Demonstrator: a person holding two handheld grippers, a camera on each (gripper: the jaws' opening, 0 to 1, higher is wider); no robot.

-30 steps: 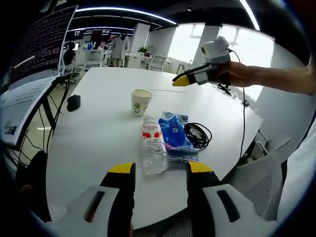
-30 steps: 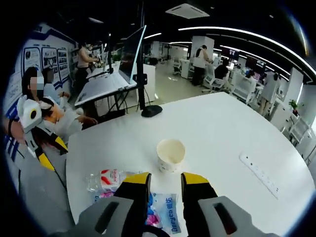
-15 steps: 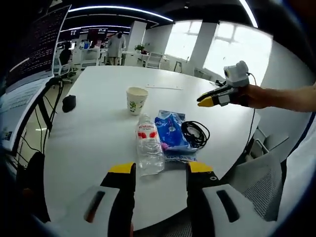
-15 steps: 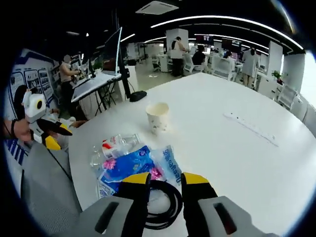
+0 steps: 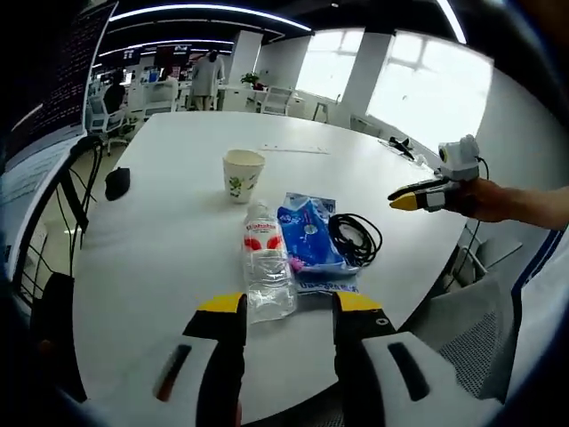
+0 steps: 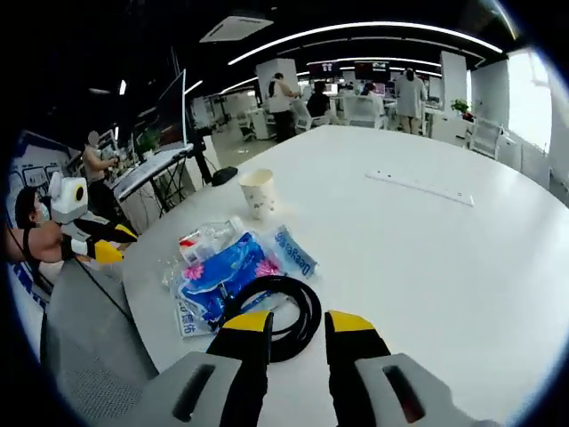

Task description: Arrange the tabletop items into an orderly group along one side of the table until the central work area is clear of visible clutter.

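On the white round table (image 5: 169,231) lie a clear water bottle (image 5: 265,267), a blue plastic packet (image 5: 311,236) and a black coiled cable (image 5: 356,238), close together, with a paper cup (image 5: 242,173) upright just beyond. My left gripper (image 5: 289,307) is open at the table's near edge, its tips just short of the bottle's end. My right gripper (image 6: 298,325) is open with nothing between its fingers, right behind the cable (image 6: 276,307). The packet (image 6: 227,271), bottle (image 6: 204,245) and cup (image 6: 258,191) lie past it. Each gripper shows in the other's view: right (image 5: 418,197), left (image 6: 102,245).
A black mouse (image 5: 116,182) sits near the table's left edge, and a white power strip (image 5: 293,149) lies on the far side. Monitors on stands, desks, chairs and several people fill the office beyond. A grey chair (image 5: 462,329) stands by the near right edge.
My right gripper has drawn back from above the cup to the table's edge, so the cable now lies right in front of its jaws. The left gripper has barely shifted.
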